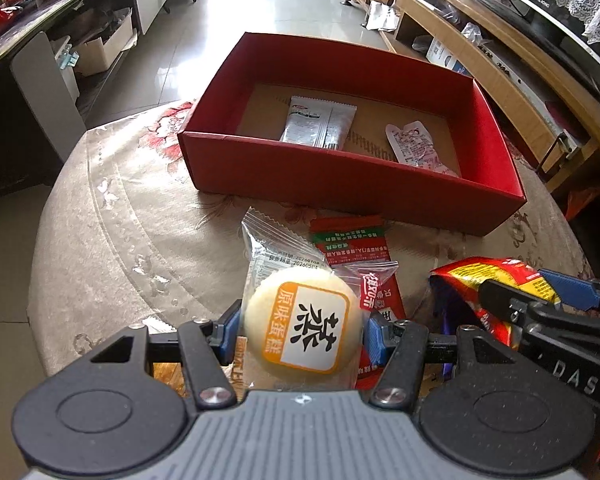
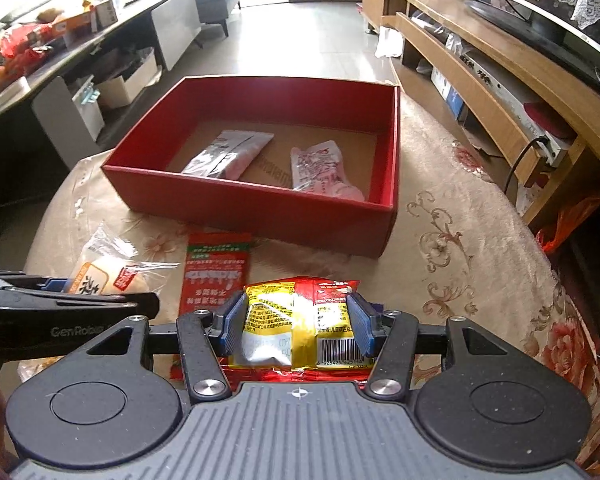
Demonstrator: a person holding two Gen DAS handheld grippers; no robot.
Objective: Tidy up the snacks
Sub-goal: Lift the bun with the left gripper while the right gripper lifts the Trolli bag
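My left gripper (image 1: pixel 300 330) is shut on a round wrapped cake (image 1: pixel 302 326) with an orange and white label, held just above the table. My right gripper (image 2: pixel 298 322) is shut on a red and yellow snack bag (image 2: pixel 298 320). The red box (image 1: pixel 328 176) stands ahead of both and also shows in the right wrist view (image 2: pixel 252 206). Inside it lie a silver packet (image 1: pixel 320 124) and a white and pink packet (image 1: pixel 414 144). A flat red sachet (image 2: pixel 216 276) lies on the table between the grippers. The right gripper (image 1: pixel 512 300) shows at the right of the left wrist view.
The round table (image 2: pixel 472 248) has a floral cloth under clear plastic. A wooden TV stand (image 2: pixel 500 60) runs along the right. A dark counter (image 2: pixel 60 52) with packages runs along the left. Tiled floor lies beyond the table's far edge.
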